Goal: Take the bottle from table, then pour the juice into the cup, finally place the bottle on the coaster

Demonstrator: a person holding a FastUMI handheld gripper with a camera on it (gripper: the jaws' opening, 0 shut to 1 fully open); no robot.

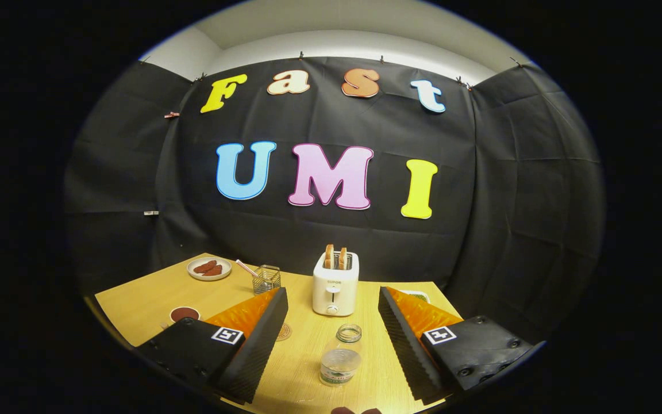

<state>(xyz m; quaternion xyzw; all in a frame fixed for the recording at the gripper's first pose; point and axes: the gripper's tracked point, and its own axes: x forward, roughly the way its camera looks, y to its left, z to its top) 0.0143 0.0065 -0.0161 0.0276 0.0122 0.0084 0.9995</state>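
- The cup (184, 314), dark inside, stands on the table (135, 302) left of the left finger, partly hidden behind it.
- The coaster (283, 332), a small round disc, lies flat just beside the left finger's inner face, short of the toaster (335, 284).
- The gripper (331, 339) is wide open and holds nothing; its fingers stand well apart on either side of the bottle (341, 356).
- The bottle stands upright between the fingers, nearer the right one than the left and touching neither. Its long axis runs vertical, the uncapped mouth points up, and the clear body shows liquid in the lower part.
- The step in hand looks like the take. To do it well, the person should likely centre the fingers on the bottle, come in level, and close on the body below the neck, so that both pads press evenly.
- With the mouth open, the bottle should stay upright until it reaches the cup; a tilted or off-centre grip could tip or spill it.
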